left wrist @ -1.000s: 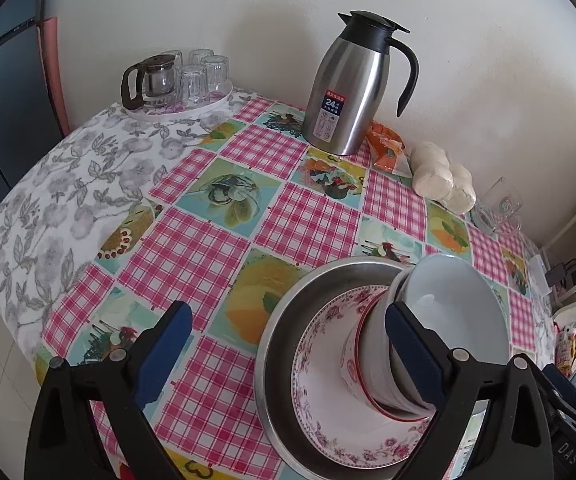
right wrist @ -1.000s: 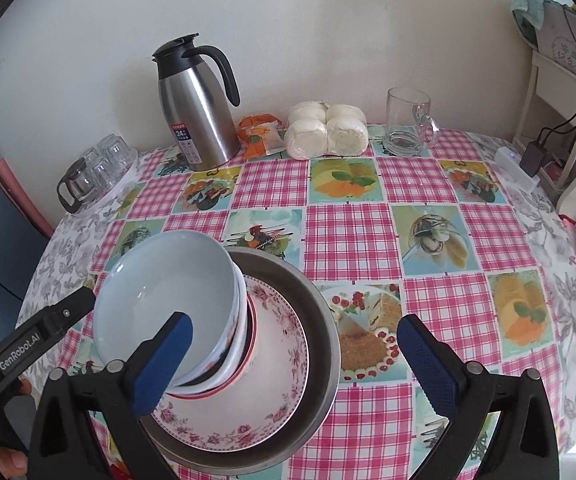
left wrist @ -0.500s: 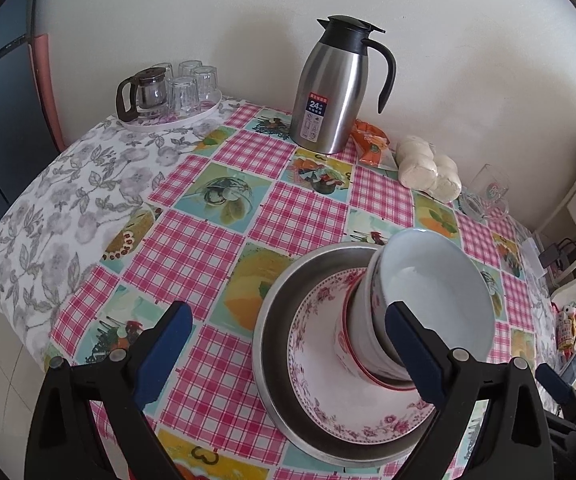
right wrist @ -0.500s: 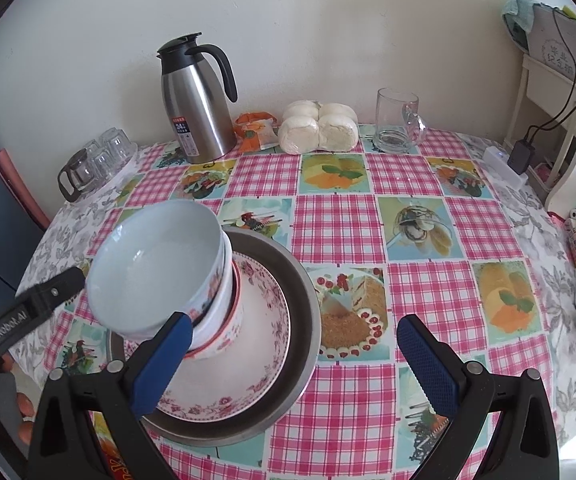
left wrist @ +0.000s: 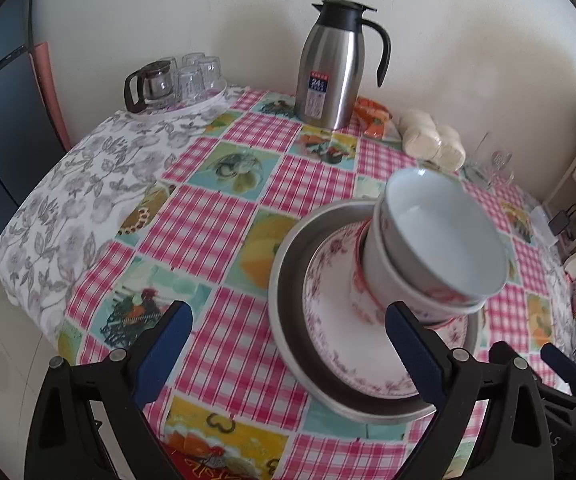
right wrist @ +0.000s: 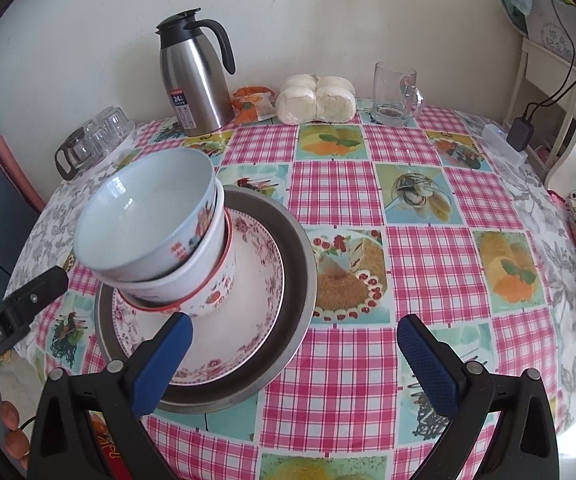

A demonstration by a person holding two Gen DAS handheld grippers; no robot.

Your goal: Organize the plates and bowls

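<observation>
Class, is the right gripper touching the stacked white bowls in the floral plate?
Cannot tell. In the right wrist view the right gripper stands open and its left finger overlaps the floral plate below the stacked white bowls; neither contact nor gap shows.

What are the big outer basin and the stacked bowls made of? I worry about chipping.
The basin looks like brushed steel: grey, dull sheen, thin rolled rim. The stacked bowls look like glazed ceramic or porcelain: glossy white with printed flowers, though melamine cannot be ruled out.
</observation>
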